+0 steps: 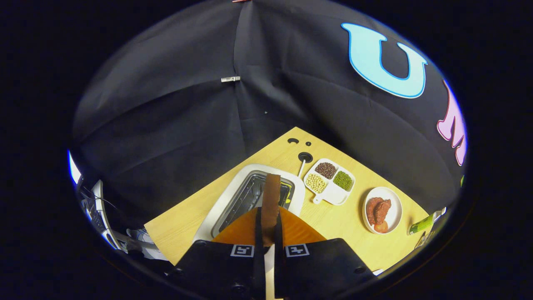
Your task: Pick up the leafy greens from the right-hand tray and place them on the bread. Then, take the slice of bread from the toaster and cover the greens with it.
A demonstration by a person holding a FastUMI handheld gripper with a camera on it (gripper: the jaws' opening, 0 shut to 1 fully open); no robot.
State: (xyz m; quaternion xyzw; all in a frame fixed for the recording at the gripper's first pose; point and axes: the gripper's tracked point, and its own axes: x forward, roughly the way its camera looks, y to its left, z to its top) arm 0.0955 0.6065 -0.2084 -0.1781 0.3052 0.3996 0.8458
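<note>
While the gripper (266,233) pinches the bread (271,200) edge-on above the toaster (233,200), its 2 fingers should squeeze gently; toast looks light, stiff, crumbly.

Occlusions and cut-offs, gripper view

Brown-crusted bread slice (271,204), seen edge-on, covers the middle of the white rectangular toaster (233,196); slot interior beneath it is hidden. The gripper (267,233) fingers are closed on the slice's lower part and hide it, along with the toaster's near end and the near edge of the pale wooden table (183,225). Green cylindrical object (420,225) at far right is cut off; identity unclear. Contents of the round white plate (383,214), reddish-brown lumps, too small to identify. White framework (104,216) at left is cut off and blurred.
</note>
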